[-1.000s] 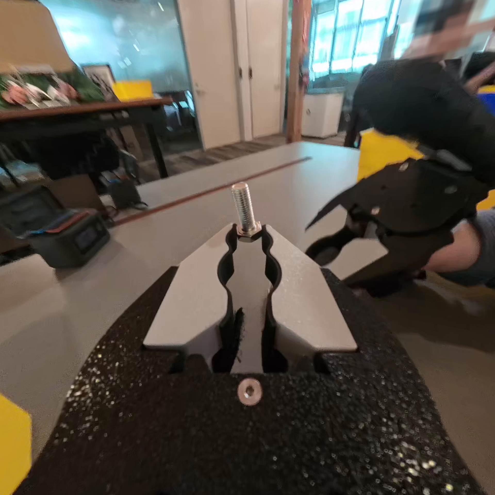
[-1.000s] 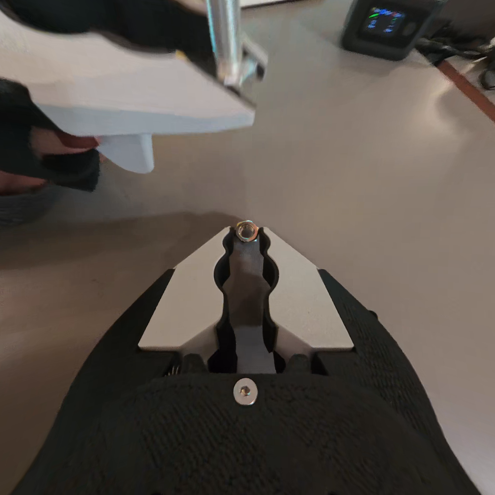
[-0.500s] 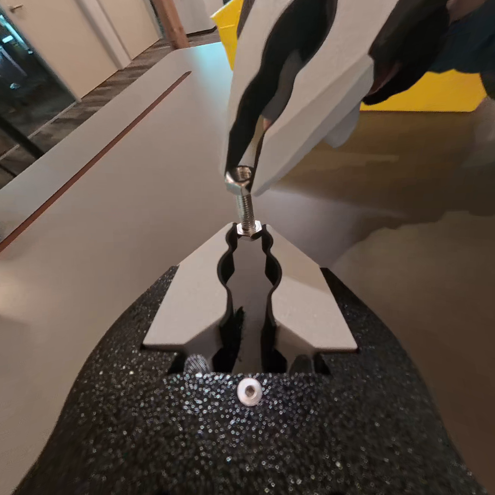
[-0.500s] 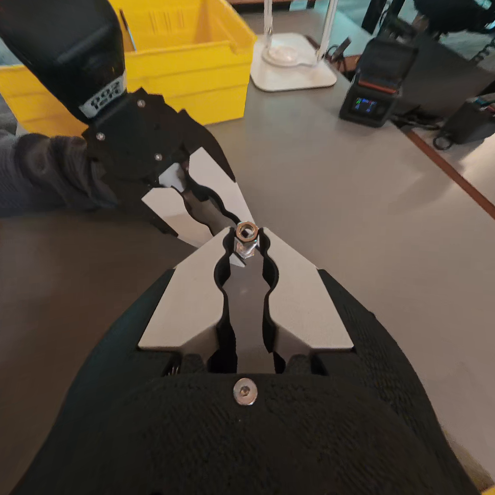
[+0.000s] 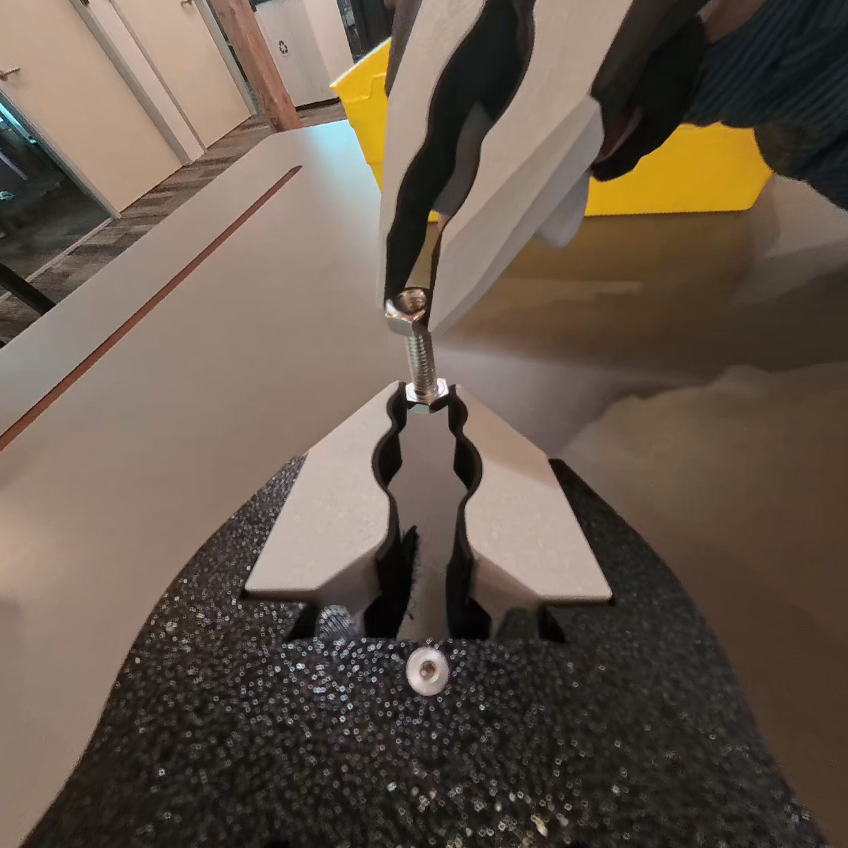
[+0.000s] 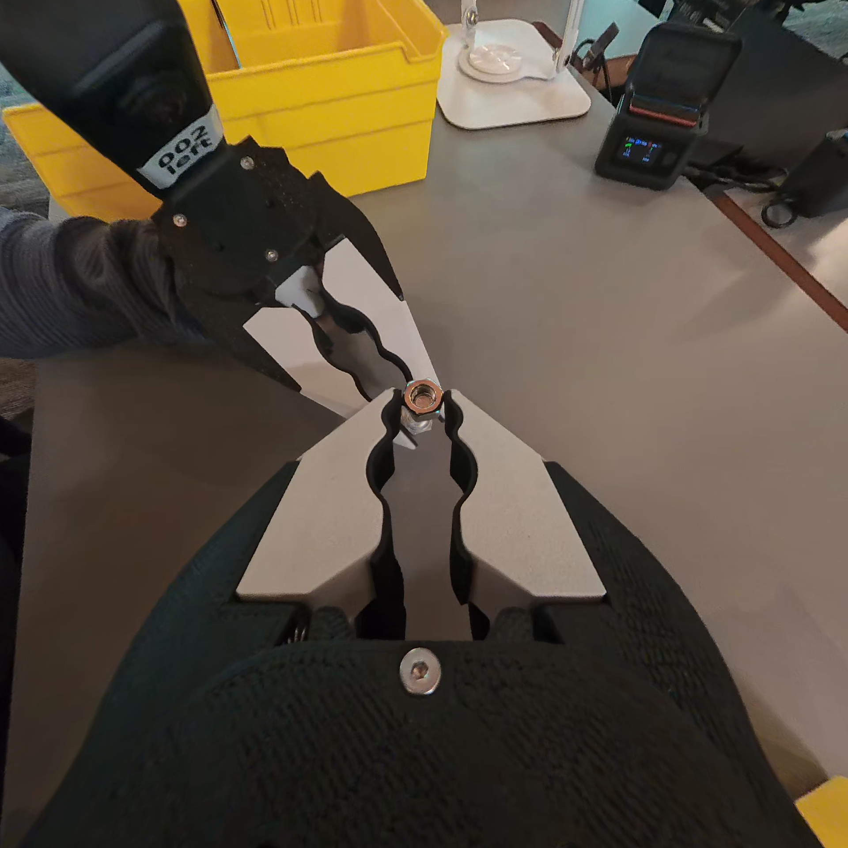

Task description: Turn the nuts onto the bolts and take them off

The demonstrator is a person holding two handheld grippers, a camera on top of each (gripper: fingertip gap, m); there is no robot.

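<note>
1. The left claw [image 5: 429, 400] is clenched on the hex head of the bolt [image 5: 421, 367], whose threaded shank points away from it, above the bench [image 5: 192, 367].
2. The right claw [image 6: 422, 400] grips the nut [image 6: 422, 398] at its fingertips.
3. The nut sits on the bolt's free end.
4. A yellow bin [image 6: 321, 82] stands near the bench's far edge.

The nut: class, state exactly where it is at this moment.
The nut sits on the tip of the bolt, pinched by the right gripper above the left gripper, over the grey table.
</note>
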